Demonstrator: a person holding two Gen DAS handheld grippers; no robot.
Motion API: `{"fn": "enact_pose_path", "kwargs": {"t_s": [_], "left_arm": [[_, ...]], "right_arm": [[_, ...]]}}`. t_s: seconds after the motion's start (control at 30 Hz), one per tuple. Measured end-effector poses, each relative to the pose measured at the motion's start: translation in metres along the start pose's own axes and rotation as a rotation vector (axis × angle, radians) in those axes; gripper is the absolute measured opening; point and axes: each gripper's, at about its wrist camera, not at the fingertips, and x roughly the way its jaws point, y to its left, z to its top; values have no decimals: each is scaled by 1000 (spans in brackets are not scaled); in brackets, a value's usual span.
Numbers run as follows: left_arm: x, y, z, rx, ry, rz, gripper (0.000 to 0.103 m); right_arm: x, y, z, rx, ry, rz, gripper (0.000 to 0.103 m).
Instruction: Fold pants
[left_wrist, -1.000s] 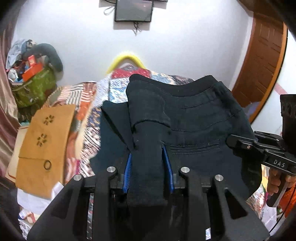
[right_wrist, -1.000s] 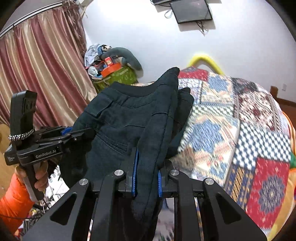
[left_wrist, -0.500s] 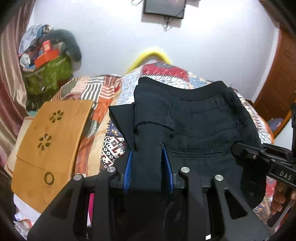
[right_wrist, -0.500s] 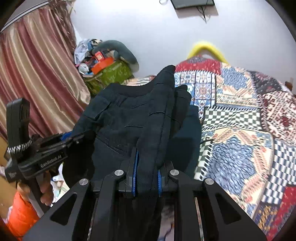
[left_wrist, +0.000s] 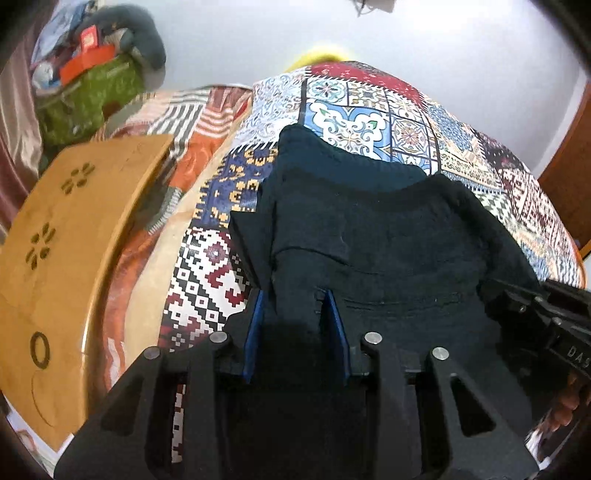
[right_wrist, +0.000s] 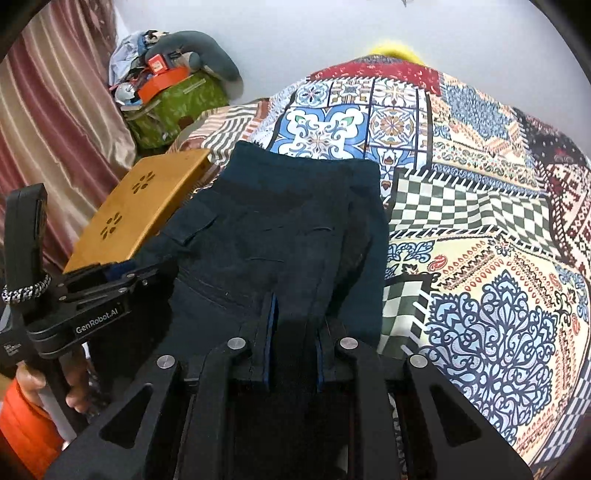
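Note:
Dark navy pants (left_wrist: 388, 236) are folded into a short bundle that drapes down onto the patchwork bed cover (left_wrist: 369, 110). My left gripper (left_wrist: 295, 314) is shut on the bundle's near left edge, cloth bunched between its blue pads. My right gripper (right_wrist: 293, 317) is shut on the near right edge of the pants (right_wrist: 280, 229). Each gripper shows in the other's view: the right one (left_wrist: 546, 317) at the far right, the left one (right_wrist: 92, 291) at the left. The waistband end lies farthest from me.
A wooden lap board (left_wrist: 74, 251) lies left of the pants on the bed (right_wrist: 133, 210). A green bag piled with clutter (right_wrist: 173, 96) stands by the curtain at the back left. A white wall stands behind the bed, a wooden door at the far right.
Both grippers have lowered and tilted down with the pants. The bundle, held up in the air before, now drapes onto the bed cover. Both stay shut on the cloth.

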Motion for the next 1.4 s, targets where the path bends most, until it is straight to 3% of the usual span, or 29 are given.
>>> {"fn": "enact_pose_path", "kwargs": {"t_s": [0.17,0.27,0.37,0.7,1.07,1.27,1.4], "left_arm": [[-17,0,-1,12,0,12,37],[-44,0,-1,8,-20,-4,47],[-84,-8,-2,34,-68,23,53],[-242,-46,-23,122,-270,-6,54],[-409,-90,-95,155,-585,9,55],[-461,-112,-135,189,-682,-5,55],[-478,-114,-157,181,-719,-25,74]], "right_arm": [[-20,15,-4,-67,-3,-90,26],[-44,23,-8,-94,-25,-106,30],[-73,27,-10,-89,-76,-99,38],[-220,74,-29,-86,-312,-11,39],[-346,124,-85,-137,-557,42,39],[-386,144,-119,-169,-650,41,39],[-399,156,-141,-194,-691,6,39]]}}
